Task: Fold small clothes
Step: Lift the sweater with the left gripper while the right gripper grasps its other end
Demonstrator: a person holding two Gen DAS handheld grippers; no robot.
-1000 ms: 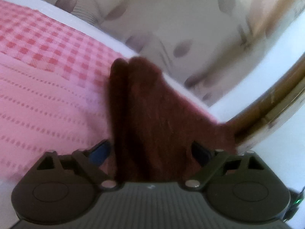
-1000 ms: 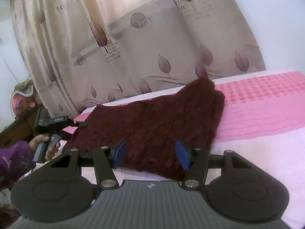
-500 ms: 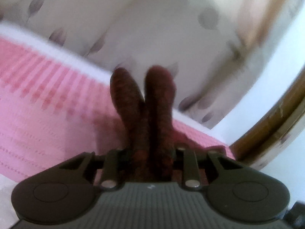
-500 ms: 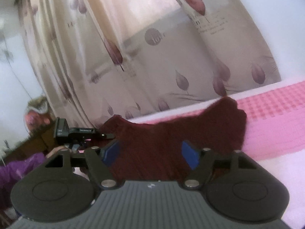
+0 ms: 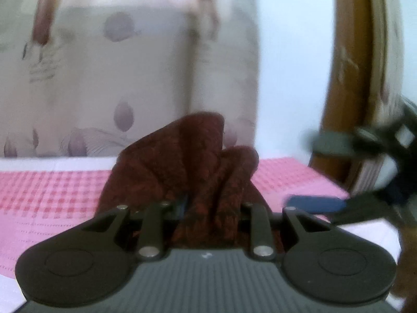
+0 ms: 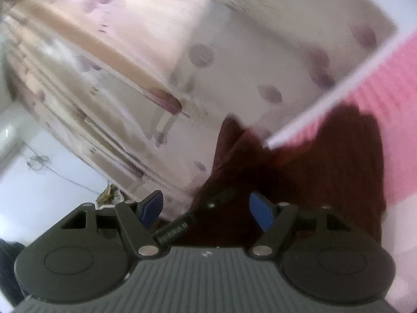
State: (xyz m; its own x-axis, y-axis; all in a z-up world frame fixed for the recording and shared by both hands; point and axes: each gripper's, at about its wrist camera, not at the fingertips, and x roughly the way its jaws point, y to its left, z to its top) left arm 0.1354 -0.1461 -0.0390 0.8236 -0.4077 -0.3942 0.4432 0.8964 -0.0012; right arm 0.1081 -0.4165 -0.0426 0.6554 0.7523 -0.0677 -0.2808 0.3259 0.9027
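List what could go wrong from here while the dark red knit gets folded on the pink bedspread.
1. The left gripper pinches only a bunched edge of the knit garment; the knit may slip out or fold crookedly.
2. The right gripper is open and close beside the left one, with the left gripper's body between its fingers, so the two could collide.
3. Both views are blurred, so placement may be imprecise.

A bed (image 5: pixel 39 167) is carrying a pink checked cover (image 5: pixel 52 195), and a dark red knitted garment (image 6: pixel 338 156) is lying on it.
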